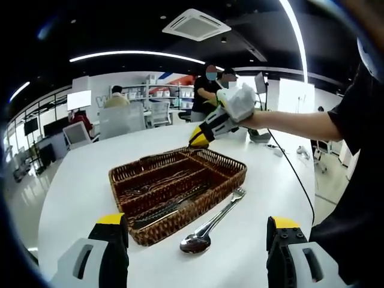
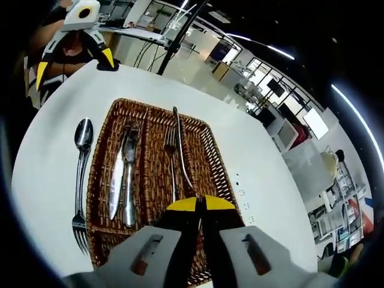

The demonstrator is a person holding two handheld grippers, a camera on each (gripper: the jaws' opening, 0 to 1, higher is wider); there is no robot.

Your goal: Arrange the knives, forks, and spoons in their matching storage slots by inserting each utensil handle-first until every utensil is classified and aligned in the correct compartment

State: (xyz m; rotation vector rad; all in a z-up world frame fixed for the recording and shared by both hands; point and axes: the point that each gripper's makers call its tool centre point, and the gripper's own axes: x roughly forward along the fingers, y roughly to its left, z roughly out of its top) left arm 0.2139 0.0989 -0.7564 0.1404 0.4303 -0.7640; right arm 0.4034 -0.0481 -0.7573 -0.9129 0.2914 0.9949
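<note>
Right gripper pinches a utensil handle over the wicker tray — left gripper spread; spoon on desk.

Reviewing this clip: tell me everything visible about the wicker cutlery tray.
The wicker tray is a brown, woven, rectangular basket with low walls and lengthwise dividers forming compartments. It sits flat on the white table. Inside lie a knife and other metal utensils, including a fork. A spoon and a second fork lie on the table alongside it. The right gripper, shut on a thin utensil, hovers over its near end.
</note>
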